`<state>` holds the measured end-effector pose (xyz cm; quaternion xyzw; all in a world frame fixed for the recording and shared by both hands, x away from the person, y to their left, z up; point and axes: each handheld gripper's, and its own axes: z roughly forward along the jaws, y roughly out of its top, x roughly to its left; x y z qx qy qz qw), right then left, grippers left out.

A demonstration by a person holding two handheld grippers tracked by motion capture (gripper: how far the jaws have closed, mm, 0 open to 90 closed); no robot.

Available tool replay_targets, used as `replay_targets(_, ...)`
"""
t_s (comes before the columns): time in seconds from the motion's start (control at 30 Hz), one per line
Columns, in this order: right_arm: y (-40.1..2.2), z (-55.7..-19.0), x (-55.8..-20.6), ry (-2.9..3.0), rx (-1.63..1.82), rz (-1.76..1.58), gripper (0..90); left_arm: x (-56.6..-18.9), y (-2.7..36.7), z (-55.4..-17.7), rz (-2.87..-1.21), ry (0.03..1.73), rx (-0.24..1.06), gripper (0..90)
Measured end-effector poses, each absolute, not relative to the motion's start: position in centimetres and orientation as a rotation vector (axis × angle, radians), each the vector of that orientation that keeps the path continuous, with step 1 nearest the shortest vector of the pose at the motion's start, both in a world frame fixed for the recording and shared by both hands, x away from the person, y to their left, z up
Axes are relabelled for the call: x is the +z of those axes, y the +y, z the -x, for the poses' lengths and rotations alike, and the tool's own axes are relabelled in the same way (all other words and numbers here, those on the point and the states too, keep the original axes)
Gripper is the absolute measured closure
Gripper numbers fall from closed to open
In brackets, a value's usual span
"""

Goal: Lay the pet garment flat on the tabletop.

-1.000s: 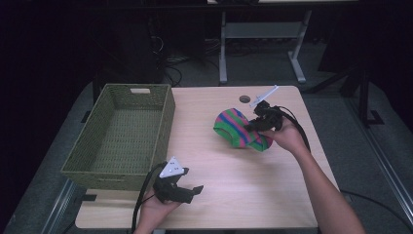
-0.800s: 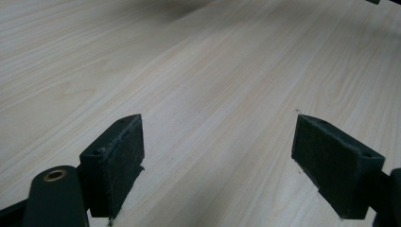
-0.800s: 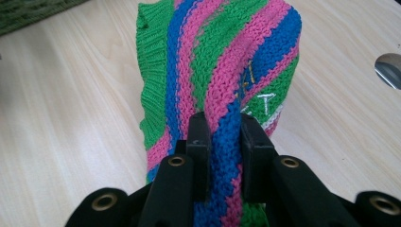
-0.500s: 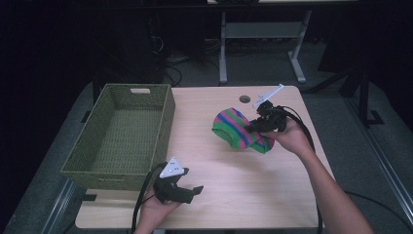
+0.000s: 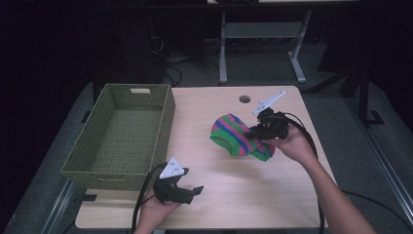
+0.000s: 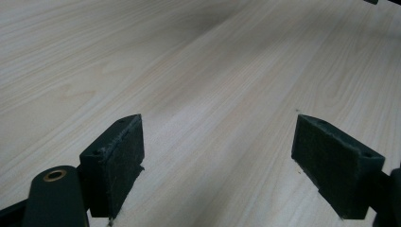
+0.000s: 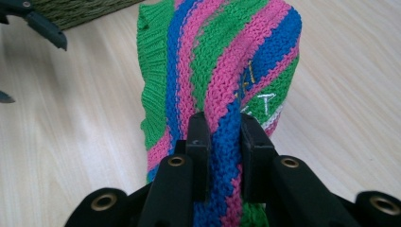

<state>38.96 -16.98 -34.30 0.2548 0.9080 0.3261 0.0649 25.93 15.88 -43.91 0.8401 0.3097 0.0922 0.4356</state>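
In the right gripper view, the striped knitted garment is pinched between the right gripper fingers, hanging just beyond them over the tabletop; carrying to the wicker basket is judged next, while the left gripper fingers are spread, empty.

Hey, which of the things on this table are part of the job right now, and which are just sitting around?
Part of the job:
- striped knitted piece, pinched in the right gripper
- woven basket, possibly where it goes

Just there:
- left gripper, open over bare table
- round hole in the tabletop
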Motion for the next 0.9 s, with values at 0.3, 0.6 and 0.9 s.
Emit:
replay_targets(0.3,-16.9,-37.6,-34.7,2.752,0.994,-0.758,76.6,-43.8,16.0,-25.9,-2.086,0.773,0.229,17.3)
replay_targets(0.6,-16.9,-36.3,-36.3,2.776,0.98,-0.755,76.5,-43.8,16.1,-25.9,-2.084,0.766,0.23,17.3)
replay_targets(0.9,-16.7,-35.2,-37.7,2.8,0.967,-0.736,76.4,-43.7,16.0,-25.9,-2.085,0.759,0.231,17.3)
